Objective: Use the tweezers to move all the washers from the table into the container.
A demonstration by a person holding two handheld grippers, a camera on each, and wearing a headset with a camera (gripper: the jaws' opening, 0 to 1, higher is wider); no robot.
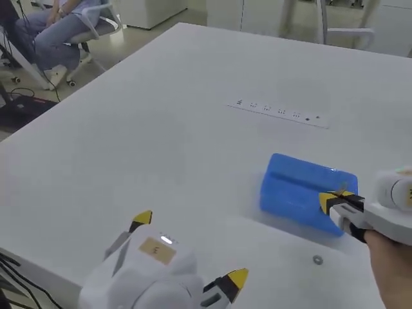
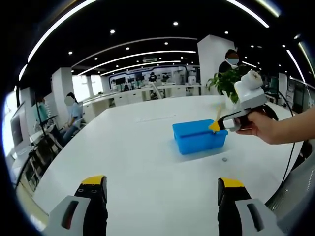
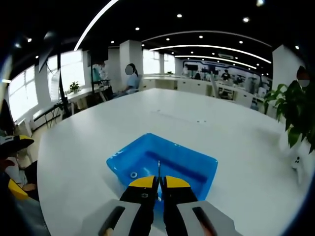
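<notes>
Washers: one loose washer [image 1: 317, 259] lies flat on the table [image 1: 161, 141], apart from the container [image 1: 286, 193] and at its 6 o'clock in the head view. A stowed washer [image 3: 133, 174] rests on the container floor, at 8 o'clock of the tip of the tweezers [image 3: 158, 169] in my right gripper view.
Right gripper: my right gripper [image 3: 158, 183] is clenched on the tweezers, jaws nearly together, with the tip hanging over the open container. The tip is too fine for me to tell whether it carries anything.
Left gripper: my left gripper [image 2: 162, 183] is released, jaws wide apart with nothing between them. In the head view it sits at 7 o'clock of the container, well apart from it.
Handling: I judge the loose washer light, thin, hard and smooth. It hugs the slick tabletop, so it is likely to skid away or flip out of a pinch.
Where to hold: I would put one tine through the hole and the other outside the ring, and squeeze gently.
Progress: by my reading, at least this one washer is left to move.
</notes>
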